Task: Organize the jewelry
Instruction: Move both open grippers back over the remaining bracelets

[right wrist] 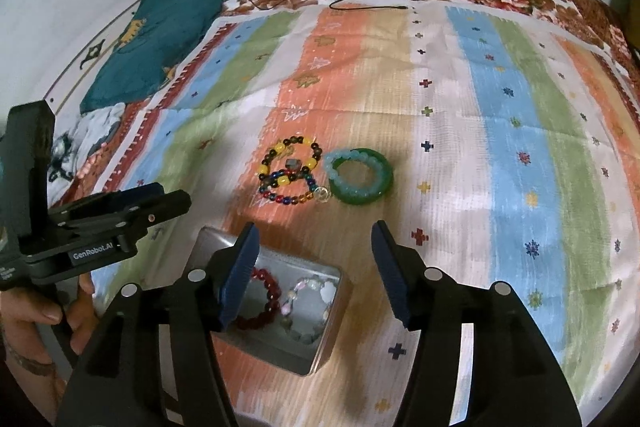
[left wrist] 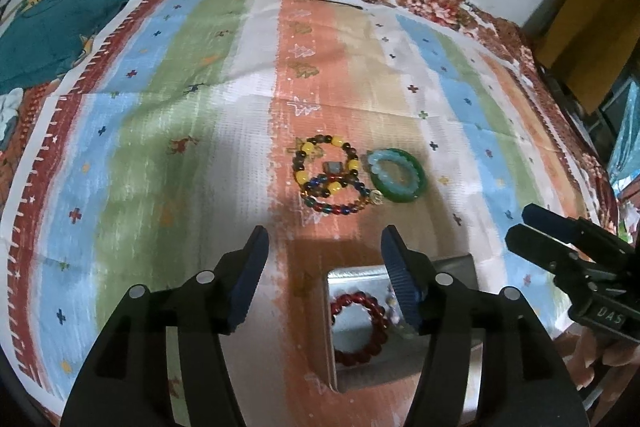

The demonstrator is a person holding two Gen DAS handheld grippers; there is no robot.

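Both grippers spread, empty: left gripper [left wrist: 324, 231], right gripper [right wrist: 314, 227]; bracelets [right wrist: 294, 173] just ahead.

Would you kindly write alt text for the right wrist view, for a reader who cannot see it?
The open right claw hovers over a metal tin holding a dark red bead bracelet and a pale crystal bracelet. Beyond it, on a striped cloth, lie more beaded bracelets and a green bangle.

L wrist cam: above the striped cloth [left wrist: 200, 131], looking fwd and down, near. R wrist cam: same, from further right. Both share the bracelet cluster [left wrist: 332, 175] [right wrist: 294, 173] and metal tin [left wrist: 356, 277] [right wrist: 324, 307].
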